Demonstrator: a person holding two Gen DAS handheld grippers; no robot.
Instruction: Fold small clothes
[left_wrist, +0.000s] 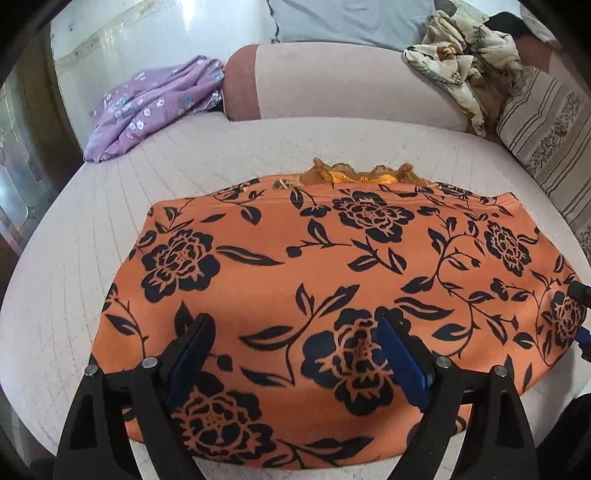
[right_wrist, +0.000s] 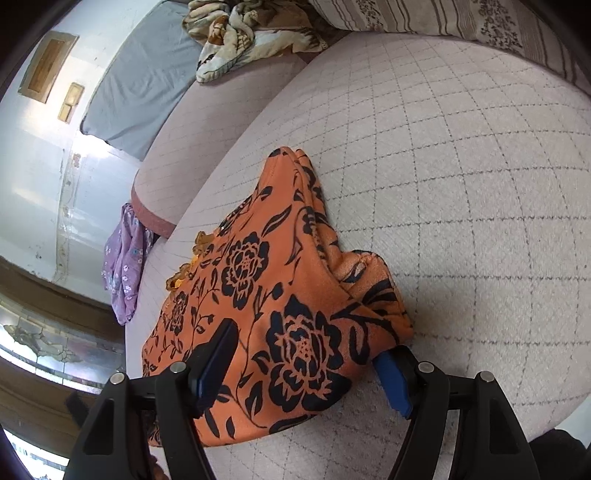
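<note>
The orange floral garment (left_wrist: 295, 280) lies flat on the quilted bed (left_wrist: 74, 295). Left tool (left_wrist: 295, 354) and right tool (right_wrist: 306, 373) are both spread over its near edge. Risk: closing on only the top layer would drag the layers apart.

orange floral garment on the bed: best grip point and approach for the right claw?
Probably the bunched near-right corner of the orange garment, where layers stack into a raised lip off the bed cover. Come in low from the right edge, one finger under, one on top. The right claw is open and already straddles that corner. The flat middle offers no edge to pinch.
</note>
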